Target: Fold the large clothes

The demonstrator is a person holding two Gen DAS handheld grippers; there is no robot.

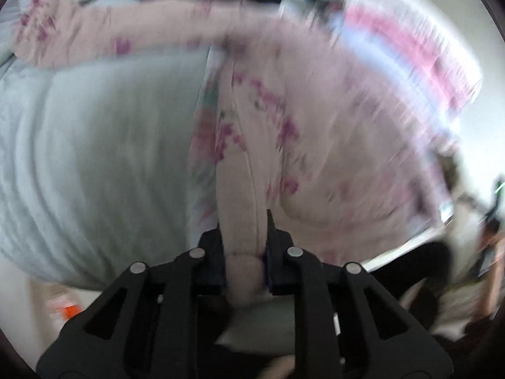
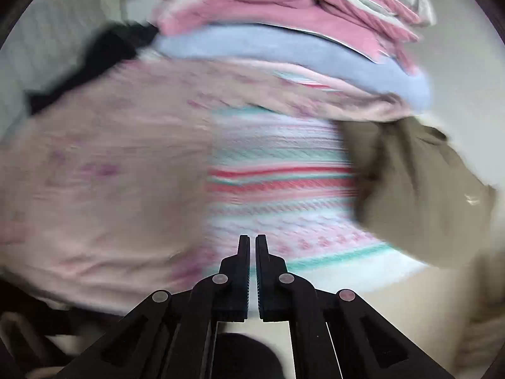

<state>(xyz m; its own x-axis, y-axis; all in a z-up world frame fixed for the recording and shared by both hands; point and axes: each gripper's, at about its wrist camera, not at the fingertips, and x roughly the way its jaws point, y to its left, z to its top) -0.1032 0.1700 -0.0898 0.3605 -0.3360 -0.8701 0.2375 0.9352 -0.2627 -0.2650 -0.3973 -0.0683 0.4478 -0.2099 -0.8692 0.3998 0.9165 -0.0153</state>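
Note:
A pale pink garment with purple flowers [image 1: 331,132] lies spread on the bed, one sleeve [image 1: 94,34] stretched to the upper left. My left gripper [image 1: 243,221] is shut on a thick rolled edge of this garment, which runs up between the two black fingers. In the right wrist view the same pink garment [image 2: 104,170] fills the left half, blurred. My right gripper [image 2: 252,237] is shut with nothing between its fingers. It hovers just right of the garment's edge, over a blanket striped in white, teal and red [image 2: 277,173].
A light grey-blue bedsheet [image 1: 110,142] covers the bed on the left. A black garment [image 2: 94,60] lies at the far side. Folded pink, blue and grey bedding [image 2: 284,15] is stacked behind. An olive garment [image 2: 419,189] lies to the right.

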